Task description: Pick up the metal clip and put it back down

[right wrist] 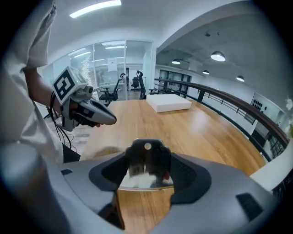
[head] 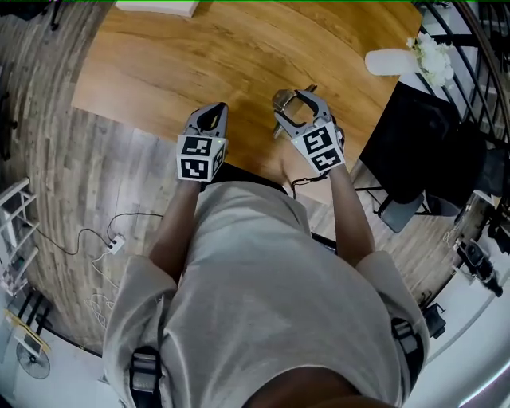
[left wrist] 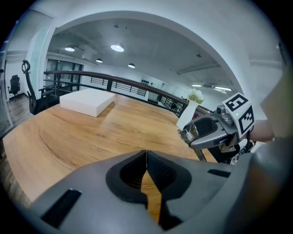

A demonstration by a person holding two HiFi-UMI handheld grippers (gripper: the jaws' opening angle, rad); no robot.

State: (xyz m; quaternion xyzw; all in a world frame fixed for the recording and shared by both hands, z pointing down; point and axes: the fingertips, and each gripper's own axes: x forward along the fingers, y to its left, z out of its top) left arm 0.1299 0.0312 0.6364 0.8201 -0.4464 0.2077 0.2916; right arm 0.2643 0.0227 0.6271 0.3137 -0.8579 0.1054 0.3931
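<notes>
My right gripper [head: 292,105] is shut on the metal clip [head: 282,101], a shiny folded metal piece, held above the near edge of the wooden table [head: 239,56]. In the right gripper view the clip [right wrist: 146,157] fills the gap between the jaws, its mirror face reflecting the room. My left gripper [head: 211,113] hovers to the left of it, shut with nothing in it; its pads [left wrist: 155,171] meet in the left gripper view. That view also shows the right gripper [left wrist: 201,130] with the clip [left wrist: 192,132] at its tip.
A flat white box [head: 159,6] lies at the table's far edge. A white vase with flowers [head: 398,60] stands at the far right. A black chair [head: 414,151] sits right of the table. A cable and power strip [head: 115,243] lie on the floor at left.
</notes>
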